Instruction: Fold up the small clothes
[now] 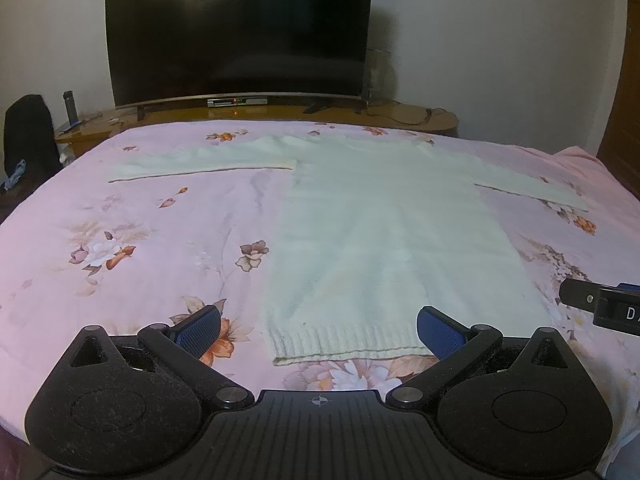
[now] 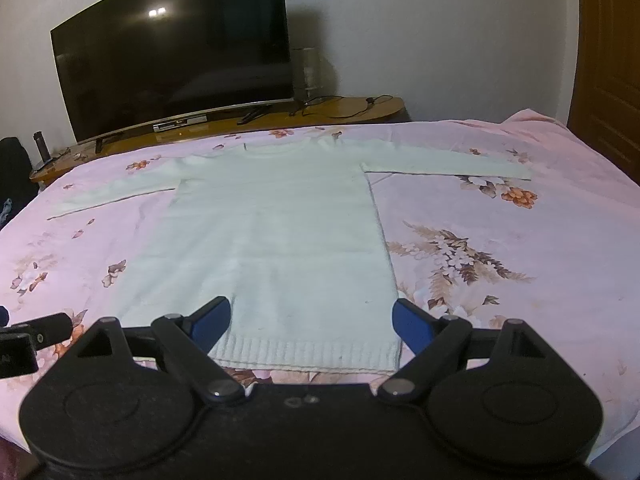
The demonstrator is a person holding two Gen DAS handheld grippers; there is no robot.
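Sweater [image 1: 384, 232] lying flat on bed [image 1: 120, 240]: soft, light, floppy knit. You're holding left gripper [image 1: 318, 330] and right gripper [image 2: 312, 322] wide open, empty; pinch sleeve cuffs or ribbed hem corners.

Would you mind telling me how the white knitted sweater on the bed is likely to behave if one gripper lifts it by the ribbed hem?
The white knitted sweater lies flat on the pink floral bedsheet, so it would probably droop limply. Its long spread sleeve would likely trail and drag. The ribbed hem looks thick, probably giving the open right gripper decent purchase.
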